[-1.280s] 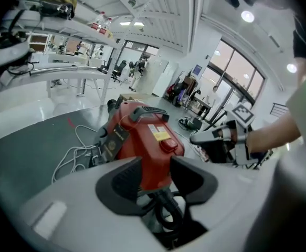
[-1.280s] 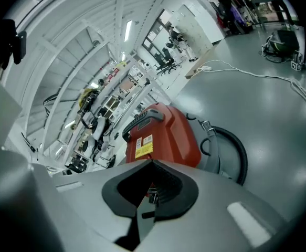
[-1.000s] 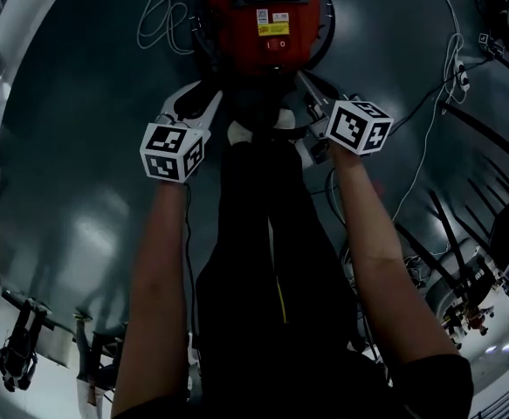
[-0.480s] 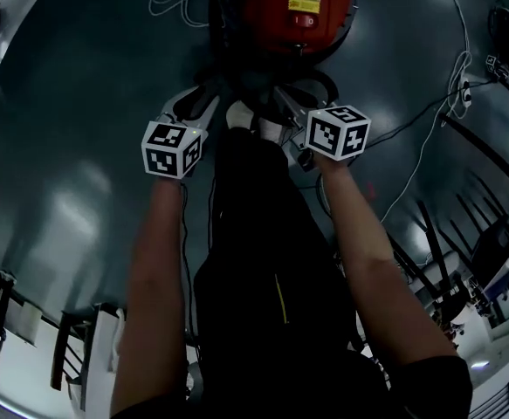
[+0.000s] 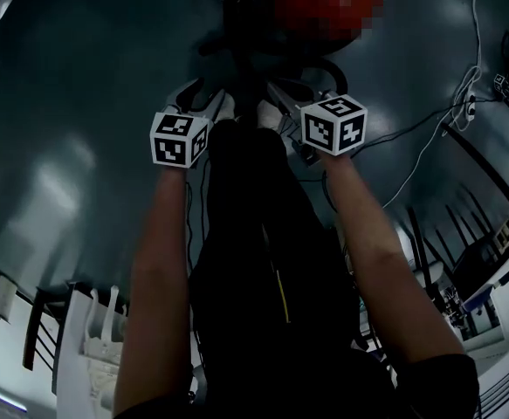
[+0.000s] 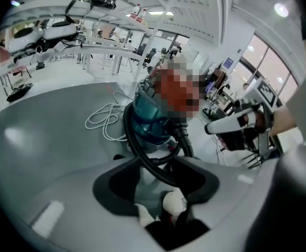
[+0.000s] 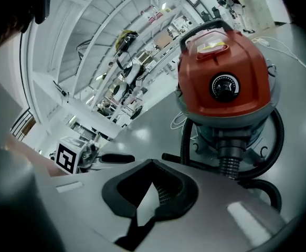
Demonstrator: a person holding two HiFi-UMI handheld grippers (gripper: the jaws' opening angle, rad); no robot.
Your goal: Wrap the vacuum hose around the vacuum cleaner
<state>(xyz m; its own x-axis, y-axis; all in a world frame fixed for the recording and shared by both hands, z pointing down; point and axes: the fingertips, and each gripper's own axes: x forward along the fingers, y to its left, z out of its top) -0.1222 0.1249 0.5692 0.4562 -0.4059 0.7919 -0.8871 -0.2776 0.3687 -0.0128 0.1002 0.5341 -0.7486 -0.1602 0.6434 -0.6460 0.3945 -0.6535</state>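
The red vacuum cleaner (image 7: 223, 72) stands on the grey floor just ahead of me, at the top edge of the head view (image 5: 289, 7). Its black ribbed hose (image 7: 271, 146) curls round the base. My left gripper (image 6: 160, 180) hangs low at the cleaner's left; its jaws are opening, and a loop of the hose (image 6: 153, 167) runs across the gap without being pressed. My right gripper (image 7: 151, 185) is shut just short of the hose socket (image 7: 227, 164), and I see nothing held in it. In the head view the left gripper (image 5: 203, 103) and right gripper (image 5: 282, 99) flank my shoes.
A white cord (image 6: 104, 121) lies coiled on the floor left of the cleaner. More cables (image 5: 446, 103) trail off to the right. My legs and white shoes (image 5: 267, 112) stand between the grippers. White frames (image 5: 97, 347) stand behind me at the lower left.
The left jaws have spread apart around the hose. Both grippers sit higher and closer to the cleaner in the head view, and the cleaner has slid toward the top edge.
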